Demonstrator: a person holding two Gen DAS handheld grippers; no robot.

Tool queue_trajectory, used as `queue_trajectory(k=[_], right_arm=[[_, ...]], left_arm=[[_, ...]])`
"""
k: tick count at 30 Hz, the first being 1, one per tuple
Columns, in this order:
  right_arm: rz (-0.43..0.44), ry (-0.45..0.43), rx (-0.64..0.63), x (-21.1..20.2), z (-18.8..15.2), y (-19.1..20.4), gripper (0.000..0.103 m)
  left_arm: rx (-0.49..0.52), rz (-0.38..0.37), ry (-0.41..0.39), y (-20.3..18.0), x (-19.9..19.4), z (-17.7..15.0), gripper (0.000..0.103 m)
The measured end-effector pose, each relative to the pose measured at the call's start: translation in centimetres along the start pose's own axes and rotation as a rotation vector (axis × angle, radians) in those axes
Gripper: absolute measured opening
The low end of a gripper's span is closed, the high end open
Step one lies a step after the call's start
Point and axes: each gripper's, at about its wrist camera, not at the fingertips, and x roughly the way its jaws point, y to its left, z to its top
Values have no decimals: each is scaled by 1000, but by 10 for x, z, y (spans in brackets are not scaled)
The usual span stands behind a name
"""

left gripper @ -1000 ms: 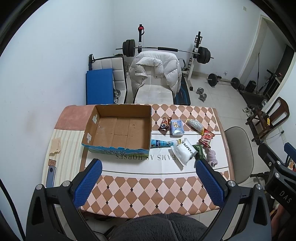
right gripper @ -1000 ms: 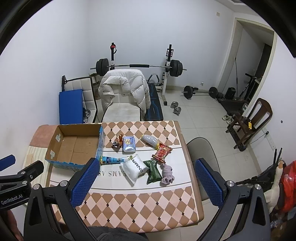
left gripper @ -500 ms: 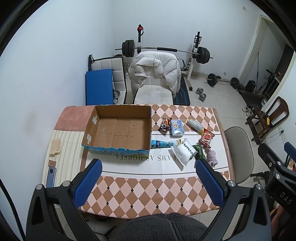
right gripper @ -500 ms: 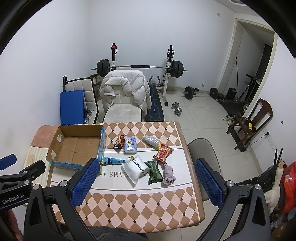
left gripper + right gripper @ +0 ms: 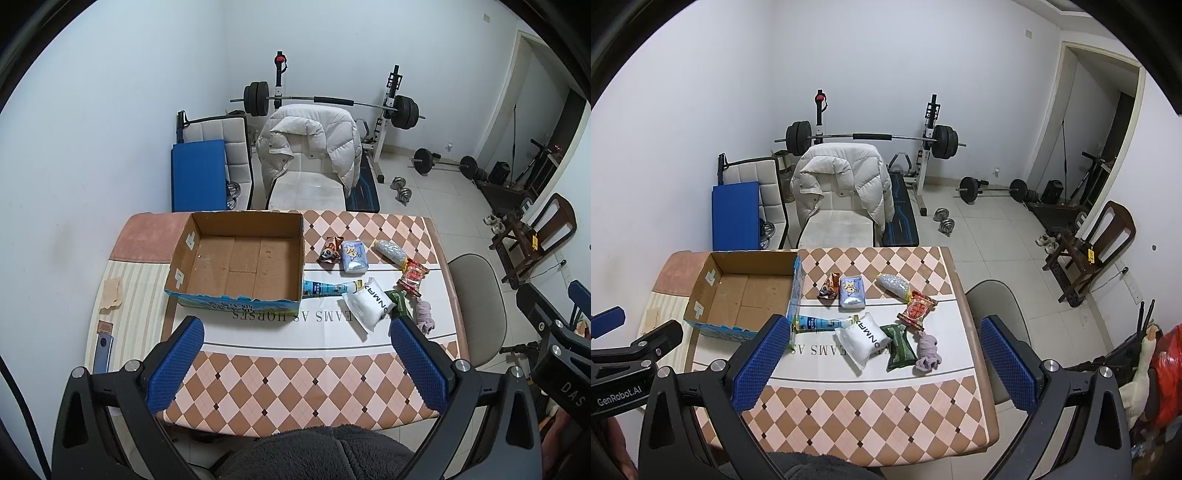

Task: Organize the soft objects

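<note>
Soft packets lie scattered on the checkered table [image 5: 295, 373] right of the open cardboard box [image 5: 240, 266]: a white pouch [image 5: 862, 338], a green packet [image 5: 899, 345], a rolled grey sock [image 5: 927, 350]. Both the left gripper [image 5: 295, 358] and right gripper [image 5: 881, 354] hover high above the near edge, jaws spread wide, holding nothing.

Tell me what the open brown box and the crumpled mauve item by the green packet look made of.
Open brown box: corrugated cardboard, matte, going by the raw brown inside, folded flaps and printed outer wall. Crumpled mauve item: probably soft knit fabric, matte; it lies limp and bunched, though too small to be sure.
</note>
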Motion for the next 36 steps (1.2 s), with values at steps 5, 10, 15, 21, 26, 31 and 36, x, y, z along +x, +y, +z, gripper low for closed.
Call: queue_trajectory(k=[5,10,15,21,26,31,36], right_arm=[[1,-2,3,0,-1,0,103],[6,-2,11,-1,0,0,103],[15,32,56,22,6,-12,103],[27,138,152,100,-1,-65,103],[6,312,164,201,-21,-101,103],[29,464,154,298,-58,-126,103],[47,599,151,384,-100,-139,103]], left_arm=[[0,0,1,-1,0,-2,103],[1,-2,0,0,1,-2,103],[12,-13,32,0,20,8,103],[22,-34,176,-19,110,32,103],[185,-81,307,-68,212,36,103],[408,-106,469,-128,309,24,103],[643,-107,569,-188,393,-5,103]])
